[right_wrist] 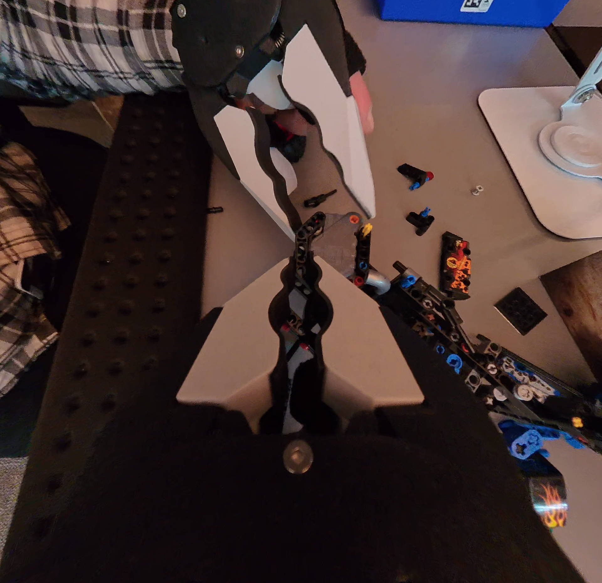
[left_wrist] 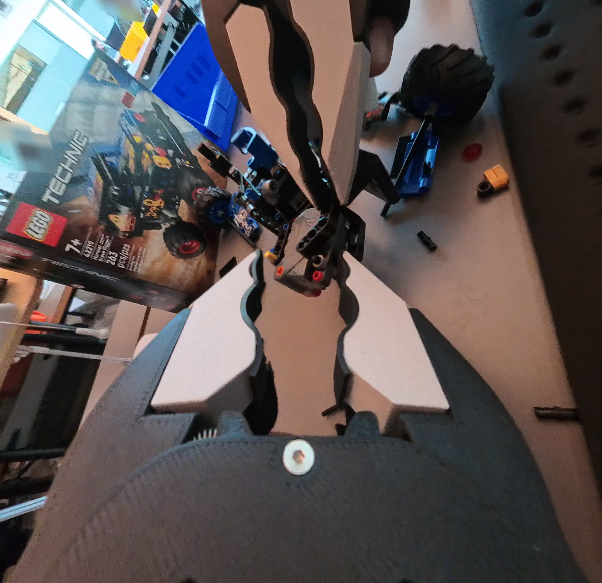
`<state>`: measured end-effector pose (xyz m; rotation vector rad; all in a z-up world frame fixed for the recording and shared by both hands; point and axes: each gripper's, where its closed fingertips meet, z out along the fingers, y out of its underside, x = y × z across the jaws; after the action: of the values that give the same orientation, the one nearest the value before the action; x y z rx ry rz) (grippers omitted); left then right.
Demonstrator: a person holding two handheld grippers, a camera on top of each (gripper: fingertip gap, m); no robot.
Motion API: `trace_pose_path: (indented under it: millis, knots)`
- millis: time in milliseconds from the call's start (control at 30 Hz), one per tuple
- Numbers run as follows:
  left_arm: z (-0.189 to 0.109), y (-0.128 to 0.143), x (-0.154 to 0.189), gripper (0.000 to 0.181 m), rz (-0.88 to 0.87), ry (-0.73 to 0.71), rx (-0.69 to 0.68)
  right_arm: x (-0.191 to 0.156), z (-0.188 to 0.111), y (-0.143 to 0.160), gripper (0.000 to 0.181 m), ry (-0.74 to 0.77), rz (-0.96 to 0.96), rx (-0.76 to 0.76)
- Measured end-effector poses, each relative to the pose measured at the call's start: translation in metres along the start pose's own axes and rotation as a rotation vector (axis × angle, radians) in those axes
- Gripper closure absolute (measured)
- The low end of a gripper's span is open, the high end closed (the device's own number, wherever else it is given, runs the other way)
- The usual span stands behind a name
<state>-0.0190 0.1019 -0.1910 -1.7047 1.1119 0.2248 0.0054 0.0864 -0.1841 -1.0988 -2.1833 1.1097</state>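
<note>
Right claw (right_wrist: 301, 267) grips black beam (right_wrist: 304, 241); blue bin (right_wrist: 423, 10) beyond.

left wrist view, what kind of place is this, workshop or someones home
Likely a workshop or lab bench: a grey table strewn with toy building parts, a building-set box, and shelving with blue bins behind.

a toy set box (left_wrist: 107, 208) stands at the bench (left_wrist: 456, 290) edge beside a blue bin (left_wrist: 195, 85); a loose black wheel (left_wrist: 446, 81), red ring (left_wrist: 471, 151) and orange piece (left_wrist: 496, 176) lie apart.
</note>
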Motion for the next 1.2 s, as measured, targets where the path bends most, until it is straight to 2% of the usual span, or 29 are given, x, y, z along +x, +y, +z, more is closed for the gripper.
trace_pose_path:
  millis: [33,67,100,133,200,333,400,500,533,600,900,1033,1100,1200]
  knots:
    - [-0.002,-0.003,-0.001,0.135,0.005,0.0,0.008,-0.002,-0.002,-0.001,0.177,-0.014,0.006,0.011]
    - [-0.005,-0.005,-0.002,0.131,0.009,-0.001,0.013,-0.003,-0.003,-0.001,0.177,-0.023,0.011,0.017]
    - [-0.009,-0.006,-0.001,0.112,-0.006,0.026,0.022,-0.002,-0.005,-0.001,0.176,-0.024,0.018,0.021]
    - [-0.012,-0.006,-0.004,0.104,-0.04,0.028,0.025,-0.002,-0.009,-0.002,0.177,-0.031,0.03,0.036]
    - [-0.017,-0.006,-0.008,0.103,-0.029,0.014,0.022,-0.001,-0.018,-0.008,0.177,-0.04,0.045,0.083]
    - [0.0,0.002,-0.001,0.118,0.197,-0.065,-0.071,-0.009,-0.022,-0.012,0.176,-0.067,0.024,0.098]
    - [0.004,-0.012,0.001,0.116,0.301,-0.121,-0.034,-0.013,-0.023,-0.014,0.176,-0.078,0.026,0.106]
    - [0.008,-0.023,-0.003,0.13,0.41,-0.219,-0.019,-0.018,-0.022,-0.017,0.177,-0.086,0.014,0.109]
    - [0.009,-0.026,0.001,0.141,0.405,-0.198,-0.006,-0.019,-0.022,-0.019,0.177,-0.081,0.002,0.111]
    - [0.008,-0.028,0.002,0.145,0.395,-0.194,-0.005,-0.02,-0.025,-0.021,0.177,-0.068,-0.006,0.12]
    - [0.006,-0.032,0.005,0.146,0.266,-0.158,0.028,-0.023,-0.034,-0.026,0.176,0.002,-0.037,0.149]
    - [0.006,-0.033,0.001,0.146,0.168,-0.137,0.037,-0.014,-0.037,-0.032,0.175,-0.02,0.081,0.24]
    - [0.004,-0.029,-0.005,0.146,0.101,-0.134,0.033,-0.008,-0.041,-0.038,0.177,0.021,0.089,0.248]
    - [0.0,-0.026,-0.016,0.146,-0.057,-0.115,0.055,0.004,-0.066,-0.05,0.149,0.19,0.001,0.233]
